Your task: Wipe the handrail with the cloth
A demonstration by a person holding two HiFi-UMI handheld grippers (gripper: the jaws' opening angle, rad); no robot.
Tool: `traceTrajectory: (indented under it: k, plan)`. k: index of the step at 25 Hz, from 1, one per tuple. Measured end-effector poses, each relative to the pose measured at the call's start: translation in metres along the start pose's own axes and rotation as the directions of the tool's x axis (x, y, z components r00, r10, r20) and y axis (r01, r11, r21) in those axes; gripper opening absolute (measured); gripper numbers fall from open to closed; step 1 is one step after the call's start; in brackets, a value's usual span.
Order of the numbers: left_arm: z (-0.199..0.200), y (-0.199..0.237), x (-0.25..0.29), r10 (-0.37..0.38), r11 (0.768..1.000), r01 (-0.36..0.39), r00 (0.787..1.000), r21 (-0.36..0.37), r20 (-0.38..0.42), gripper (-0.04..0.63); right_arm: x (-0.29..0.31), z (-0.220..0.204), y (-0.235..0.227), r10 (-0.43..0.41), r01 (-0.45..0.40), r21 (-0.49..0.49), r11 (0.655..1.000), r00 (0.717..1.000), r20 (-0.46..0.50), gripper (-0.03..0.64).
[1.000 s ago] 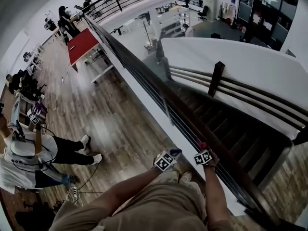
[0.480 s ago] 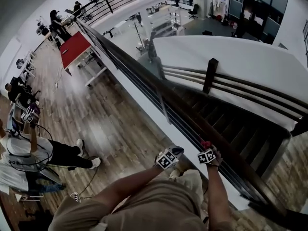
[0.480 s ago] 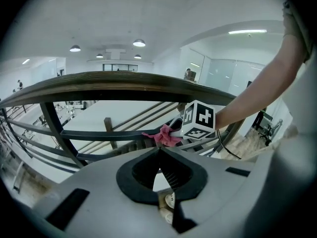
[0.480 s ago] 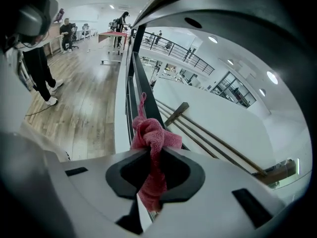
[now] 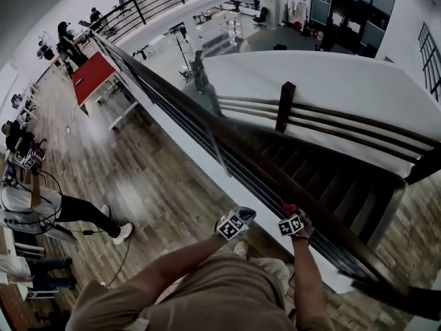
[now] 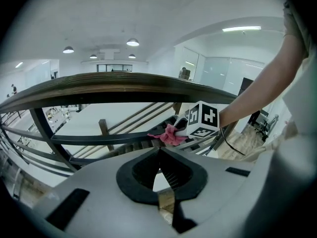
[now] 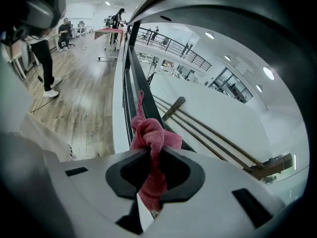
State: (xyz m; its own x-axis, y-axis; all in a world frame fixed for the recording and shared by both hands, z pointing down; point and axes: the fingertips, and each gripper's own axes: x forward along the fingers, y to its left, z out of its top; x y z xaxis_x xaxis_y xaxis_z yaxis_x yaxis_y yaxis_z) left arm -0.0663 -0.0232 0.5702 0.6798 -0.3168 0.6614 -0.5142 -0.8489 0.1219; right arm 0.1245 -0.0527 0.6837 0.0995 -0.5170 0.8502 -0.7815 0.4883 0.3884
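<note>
A dark wooden handrail (image 5: 207,112) runs diagonally from the far upper left down to the lower right. In the right gripper view the same handrail (image 7: 141,81) stretches away ahead. My right gripper (image 7: 151,155) is shut on a pink cloth (image 7: 148,135) that bunches up against the rail. From the head view that right gripper (image 5: 290,219) sits at the rail with a bit of the cloth (image 5: 289,208) showing. My left gripper (image 6: 159,150) is shut with nothing in it, just below the handrail (image 6: 114,86); it sees the cloth (image 6: 171,135). That left gripper (image 5: 238,219) hovers beside the right.
Black metal railing bars (image 5: 234,161) run under the handrail, with a staircase (image 5: 310,178) beyond. A person (image 5: 41,209) stands on the wood floor (image 5: 138,178) at left. A red table (image 5: 93,74) and more people are at the far end.
The head view has shifted, so the rail and floor slid left and down in frame. Both grippers stay close together at the rail, with the cloth still held.
</note>
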Motion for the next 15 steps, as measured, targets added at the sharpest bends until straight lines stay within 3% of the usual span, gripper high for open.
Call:
traceTrajectory:
  k: [8, 15]
  plan:
    - [0.025, -0.071, 0.048, -0.007, 1.000, 0.005, 0.999, -0.031, -0.050, 0.018, -0.018, -0.075, -0.036, 0.025, -0.025, -0.005, 1.000, 1.000, -0.014, 0.061]
    - [0.055, -0.148, 0.090, -0.029, 1.000, 0.028, 0.998, -0.009, -0.064, 0.018, -0.037, -0.143, -0.059, 0.035, -0.035, -0.028, 0.999, 0.999, -0.006, 0.060]
